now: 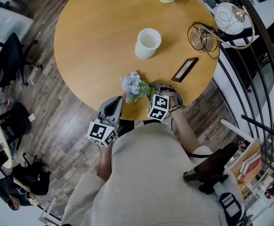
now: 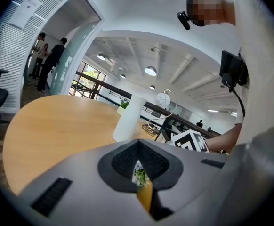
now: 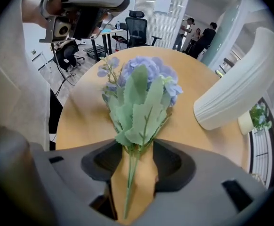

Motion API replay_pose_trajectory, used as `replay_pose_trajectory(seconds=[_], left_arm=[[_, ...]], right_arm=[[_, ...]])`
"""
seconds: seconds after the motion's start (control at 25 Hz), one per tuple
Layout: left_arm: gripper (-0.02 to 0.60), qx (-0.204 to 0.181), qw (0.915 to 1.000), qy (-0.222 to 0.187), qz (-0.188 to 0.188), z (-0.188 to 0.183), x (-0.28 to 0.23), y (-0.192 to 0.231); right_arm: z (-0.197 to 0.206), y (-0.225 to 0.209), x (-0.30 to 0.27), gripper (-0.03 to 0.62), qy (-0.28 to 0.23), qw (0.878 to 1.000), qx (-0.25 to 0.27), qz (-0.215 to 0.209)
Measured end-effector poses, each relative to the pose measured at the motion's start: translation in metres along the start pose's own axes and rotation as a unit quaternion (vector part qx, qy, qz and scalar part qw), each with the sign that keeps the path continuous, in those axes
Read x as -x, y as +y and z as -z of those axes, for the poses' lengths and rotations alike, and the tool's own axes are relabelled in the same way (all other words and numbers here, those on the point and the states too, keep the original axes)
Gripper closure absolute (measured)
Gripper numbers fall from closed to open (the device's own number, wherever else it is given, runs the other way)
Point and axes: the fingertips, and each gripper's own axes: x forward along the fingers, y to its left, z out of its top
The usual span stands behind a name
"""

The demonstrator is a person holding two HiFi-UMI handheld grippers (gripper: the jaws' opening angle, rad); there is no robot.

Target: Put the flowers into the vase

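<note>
While I watch remotely, I count:
flowers [image 1: 133, 85]: one bunch, lying at the table [image 1: 94, 41] edge
vase [image 1: 147, 43]: one, upright, well apart
right gripper [image 3: 133, 161]: jaws narrowly parted, straddling the stem
left gripper [image 2: 140, 168]: jaws almost together, empty

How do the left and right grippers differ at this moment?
The left gripper has its jaws closed to a slit with nothing between them. The right gripper has its jaws apart on either side of the stem of the flowers, not pinching it. The left gripper faces the vase, while the right gripper looks along the flowers. Both sit at the near edge of the table.
</note>
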Motion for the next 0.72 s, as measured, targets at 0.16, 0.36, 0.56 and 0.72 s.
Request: replay_pose_trajectory(seconds=[0.16, 0.36, 0.56, 0.72], left_arm=[[0.575, 0.001, 1.0000, -0.002, -0.004, -0.001, 0.002, 0.003], [0.575, -0.001, 1.0000, -0.005, -0.003, -0.004, 0.002, 0.003], [0.575, -0.005, 0.9999, -0.010, 0.000, -0.006, 0.000, 0.000], [0.575, -0.008, 0.9998, -0.015, 0.005, -0.008, -0.003, -0.003]], right_arm=[[0.001, 0.004, -0.003, 0.439, 0.007, 1.000, 0.018, 0.002], [-0.002, 0.006, -0.002, 0.508, 0.006, 1.000, 0.020, 0.015], [-0.014, 0.000, 0.012, 0.514, -0.042, 0.998, -0.030, 0.023], [-0.031, -0.013, 0.036, 0.519, -0.119, 0.984, -0.129, 0.026]])
